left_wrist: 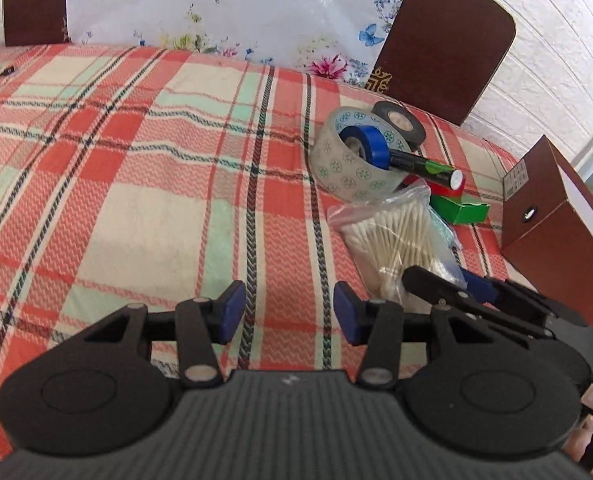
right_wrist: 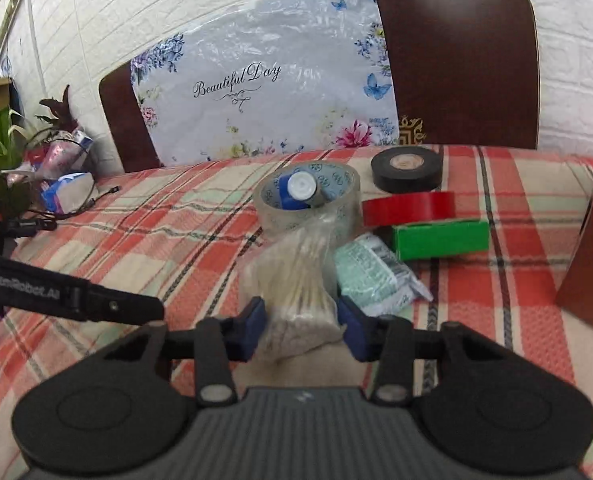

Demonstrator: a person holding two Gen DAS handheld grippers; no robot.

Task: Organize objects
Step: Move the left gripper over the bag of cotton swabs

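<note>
The right claw pinches the swab bag just in front of the clear tape roll on the table, the left claw spread empty beside it; next likely a clean lift toward the brown box

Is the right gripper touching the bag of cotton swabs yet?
Touching. The right wrist view shows the right gripper with both blue pads pressed against the bag of cotton swabs.
</note>
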